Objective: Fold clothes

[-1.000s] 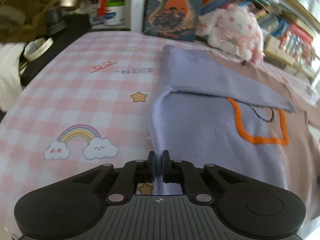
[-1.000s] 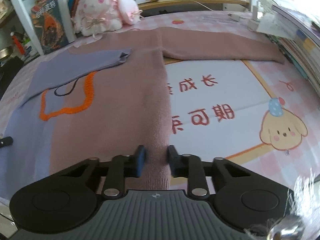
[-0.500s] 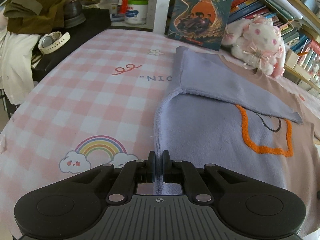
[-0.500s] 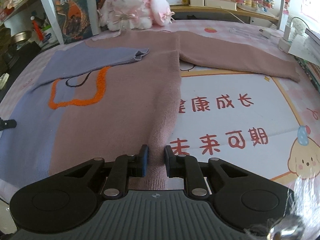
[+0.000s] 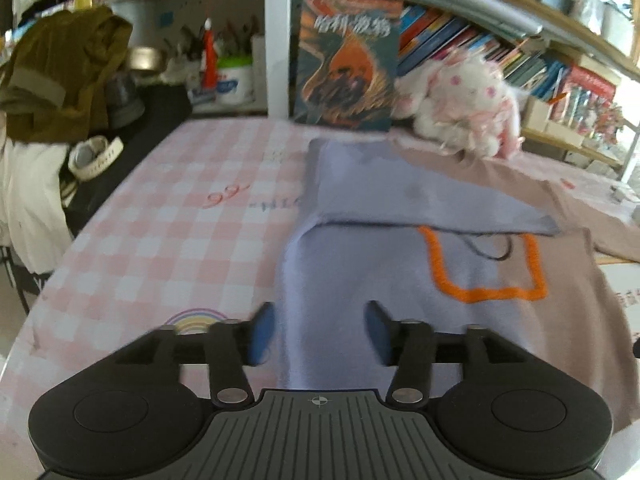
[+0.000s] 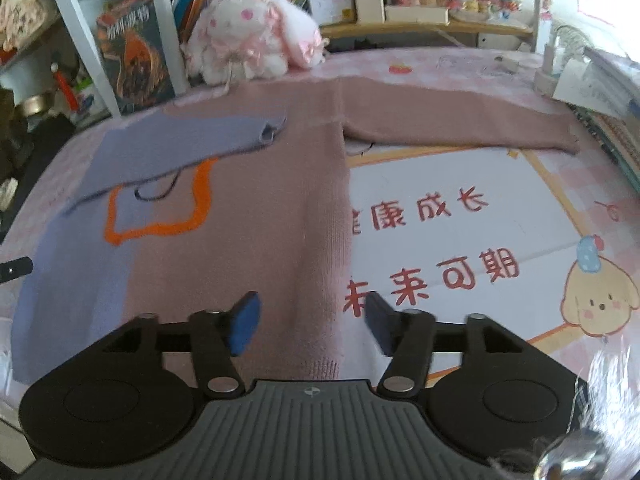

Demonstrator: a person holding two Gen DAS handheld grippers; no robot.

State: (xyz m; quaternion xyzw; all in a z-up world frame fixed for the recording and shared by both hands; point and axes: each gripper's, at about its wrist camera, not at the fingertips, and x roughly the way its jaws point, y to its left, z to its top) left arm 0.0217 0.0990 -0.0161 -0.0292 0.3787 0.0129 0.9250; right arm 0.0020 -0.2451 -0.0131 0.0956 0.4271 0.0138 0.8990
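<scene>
A two-tone sweater lies flat on the table, lilac on one half and dusty pink on the other, with an orange outline on the chest. Its lilac sleeve is folded across the body; the pink sleeve stretches out sideways. My left gripper hovers over the lilac hem corner, jaws opening, the fabric below them and not pinched. My right gripper hangs over the pink hem edge, jaws also opening, pads clear of the knit.
A pink checked cloth covers the table, with a printed poster mat under the pink side. A plush rabbit and an upright book stand at the back. Shelves of books, a brown jacket and a stack of books ring the table.
Both grippers went from shut on the sweater's hem to open, letting the fabric go. The left one rose a little and its view now blurs.
</scene>
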